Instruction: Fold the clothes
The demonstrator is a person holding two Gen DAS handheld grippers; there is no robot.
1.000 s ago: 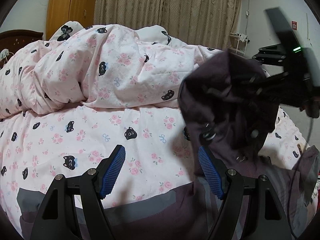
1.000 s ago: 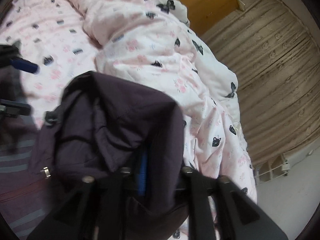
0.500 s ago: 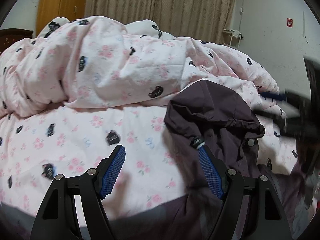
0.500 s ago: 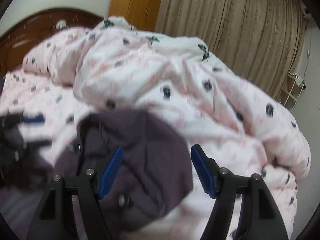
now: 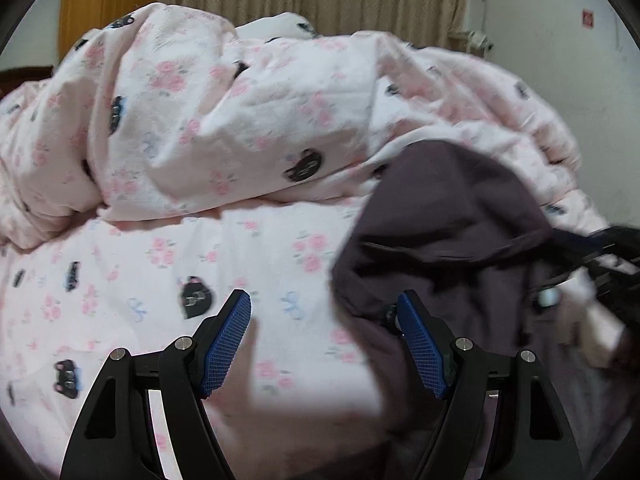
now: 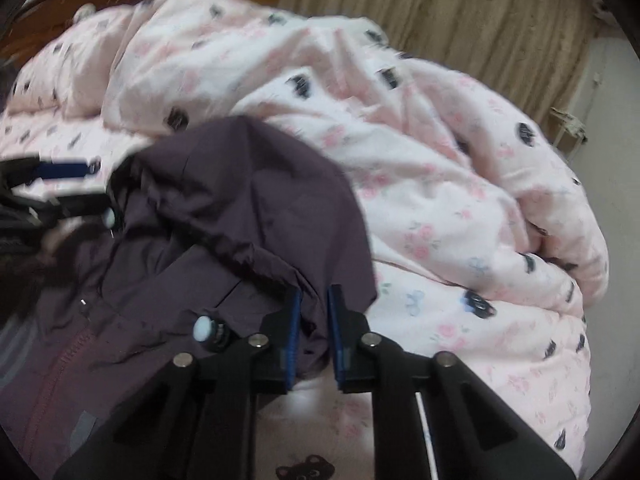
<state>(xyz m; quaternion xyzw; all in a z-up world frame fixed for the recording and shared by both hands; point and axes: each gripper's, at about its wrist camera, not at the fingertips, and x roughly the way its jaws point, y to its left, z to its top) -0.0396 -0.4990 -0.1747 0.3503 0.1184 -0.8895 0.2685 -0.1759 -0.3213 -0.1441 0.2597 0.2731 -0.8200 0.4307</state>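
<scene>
Fingers of right gripper [image 6: 313, 334] pinch the blurred purple jacket [image 6: 240, 208]; left gripper [image 5: 324, 340] gapes empty.

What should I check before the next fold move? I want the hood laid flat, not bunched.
1. Right hand-held gripper shut on the hood's edge: ok, dark fabric sits between the pads.
2. Left hand-held gripper free: ok, jaws apart, nothing between them.
3. Purple jacket lying on the bed sheet: ok.
4. Hood smooth: not ok, bunched and creased.
5. Crumpled duvet apart from the hood: cannot tell, it lies close behind.
</scene>
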